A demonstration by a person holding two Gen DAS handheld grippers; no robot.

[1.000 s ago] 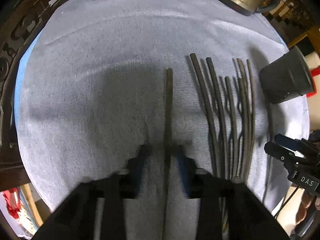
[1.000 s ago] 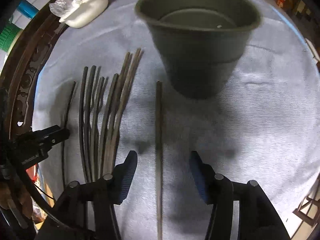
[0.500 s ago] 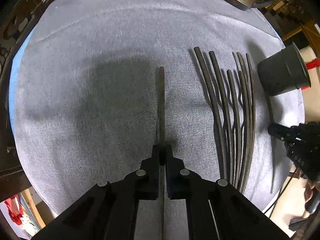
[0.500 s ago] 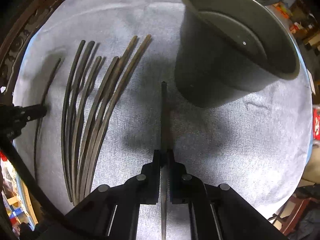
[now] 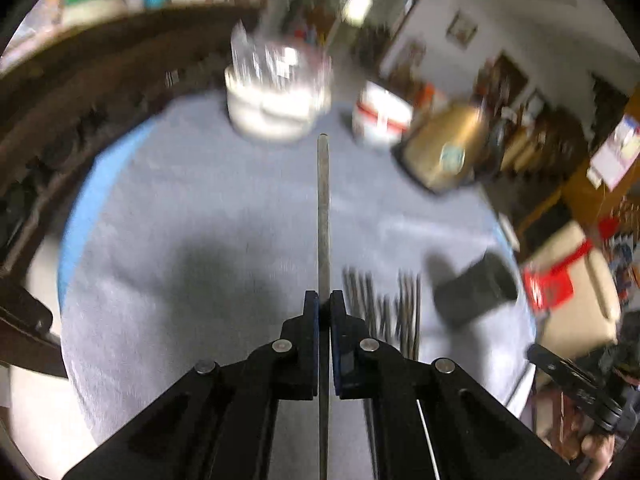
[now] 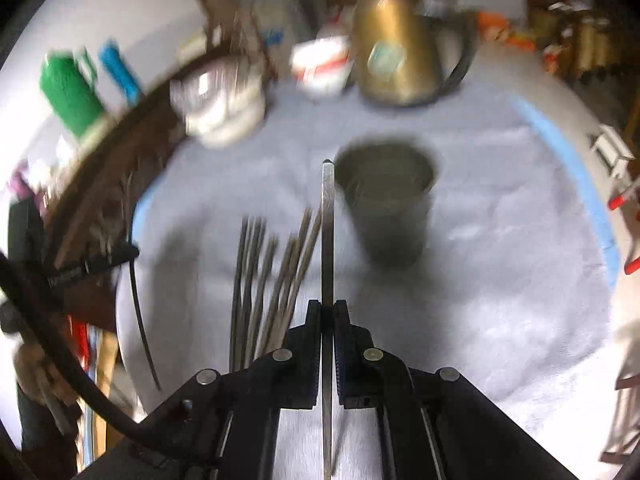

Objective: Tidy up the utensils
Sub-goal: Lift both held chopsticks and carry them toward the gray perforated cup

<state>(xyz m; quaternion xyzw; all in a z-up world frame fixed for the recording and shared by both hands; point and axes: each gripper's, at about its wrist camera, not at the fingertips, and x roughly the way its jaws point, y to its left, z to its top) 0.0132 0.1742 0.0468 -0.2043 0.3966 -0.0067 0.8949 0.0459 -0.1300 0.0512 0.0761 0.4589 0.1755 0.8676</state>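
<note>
the left gripper [image 5: 324,300] is clamped on a dark chopstick [image 5: 323,216] at frame centre; loose chopsticks [image 5: 384,304] lie lower right. the right gripper [image 6: 327,309] pinches another chopstick [image 6: 327,232], with the dark cup [image 6: 386,200] just right of its tip.

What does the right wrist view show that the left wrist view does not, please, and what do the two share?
Only the right wrist view looks into the dark pot's open mouth and shows a green bottle behind the table. Only the left wrist view shows the pot from outside and a red item beyond the table edge. Both show a claw (left claw, right claw) shut on a single chopstick (left, right), the loose chopsticks, the brass kettle and the white bowl.
</note>
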